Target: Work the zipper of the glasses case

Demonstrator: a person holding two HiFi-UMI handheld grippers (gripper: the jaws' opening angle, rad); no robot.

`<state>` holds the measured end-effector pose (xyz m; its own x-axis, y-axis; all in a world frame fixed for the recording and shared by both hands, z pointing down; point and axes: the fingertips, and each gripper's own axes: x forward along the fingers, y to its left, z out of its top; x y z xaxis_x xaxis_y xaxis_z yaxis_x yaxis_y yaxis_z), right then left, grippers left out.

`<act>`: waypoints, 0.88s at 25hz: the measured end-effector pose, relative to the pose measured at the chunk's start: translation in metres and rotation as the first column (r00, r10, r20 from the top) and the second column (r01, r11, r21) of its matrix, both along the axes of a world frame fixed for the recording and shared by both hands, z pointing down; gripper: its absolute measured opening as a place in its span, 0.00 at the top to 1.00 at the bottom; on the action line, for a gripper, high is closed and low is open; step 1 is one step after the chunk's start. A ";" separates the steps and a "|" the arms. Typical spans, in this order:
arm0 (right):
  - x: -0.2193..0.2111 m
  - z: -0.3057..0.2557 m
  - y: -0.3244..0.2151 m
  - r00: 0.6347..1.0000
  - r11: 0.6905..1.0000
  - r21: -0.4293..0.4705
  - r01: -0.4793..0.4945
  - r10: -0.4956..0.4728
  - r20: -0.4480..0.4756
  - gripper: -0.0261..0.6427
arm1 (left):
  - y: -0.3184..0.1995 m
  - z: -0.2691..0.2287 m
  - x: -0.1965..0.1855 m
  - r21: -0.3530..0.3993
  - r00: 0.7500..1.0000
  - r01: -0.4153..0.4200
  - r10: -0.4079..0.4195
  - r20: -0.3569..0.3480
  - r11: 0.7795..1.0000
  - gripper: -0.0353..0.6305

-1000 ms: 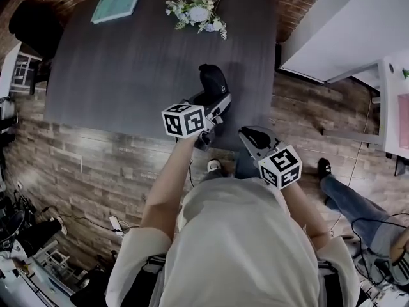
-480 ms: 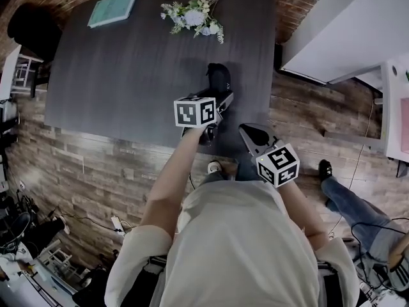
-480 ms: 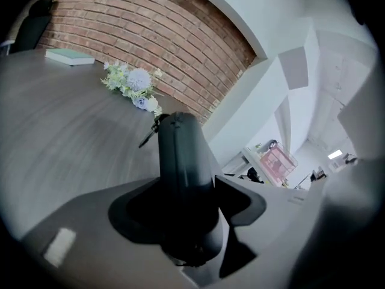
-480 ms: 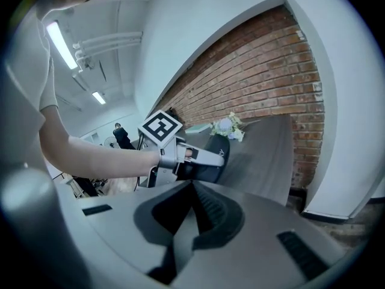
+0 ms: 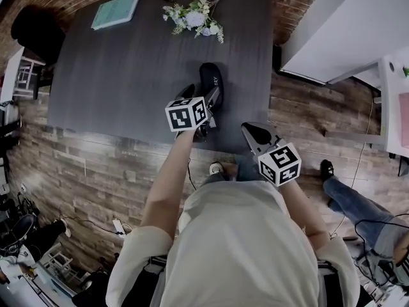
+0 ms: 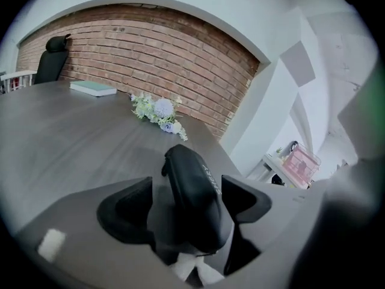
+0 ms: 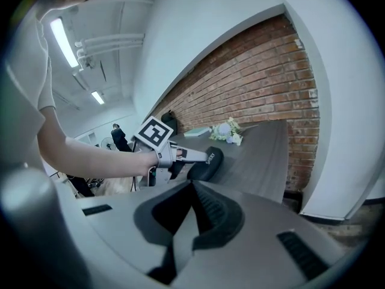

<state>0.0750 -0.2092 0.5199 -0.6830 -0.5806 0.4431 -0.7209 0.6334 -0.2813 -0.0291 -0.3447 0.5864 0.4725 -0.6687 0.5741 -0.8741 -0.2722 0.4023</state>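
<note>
The black zipped glasses case (image 5: 212, 77) lies on the dark table (image 5: 128, 75) near its front edge. My left gripper (image 5: 203, 98) reaches over that edge, one jaw on each side of the case's near end. In the left gripper view the case (image 6: 191, 191) fills the space between the jaws, which are opening, with a gap on either side of it. My right gripper (image 5: 250, 128) hovers shut and empty off the table's front right corner. In its own view the right gripper (image 7: 195, 212) has its jaws together, with the case (image 7: 207, 160) and left gripper (image 7: 180, 155) ahead.
A bunch of artificial flowers (image 5: 195, 18) and a green book (image 5: 115, 8) lie at the table's far side. A black chair (image 5: 35, 27) stands at the left end. A white cabinet (image 5: 345, 24) is to the right, and a person's legs (image 5: 358, 203) are on the floor there.
The left gripper's jaws have spread wider around the case, and its marker cube has shifted slightly left. The right gripper has hardly moved.
</note>
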 end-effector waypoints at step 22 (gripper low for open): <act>-0.012 -0.084 0.091 0.985 0.947 0.274 -0.171 0.167 0.037 0.96 | 0.196 -0.111 -0.034 0.253 0.999 -0.034 0.025 0.041 0.967 0.91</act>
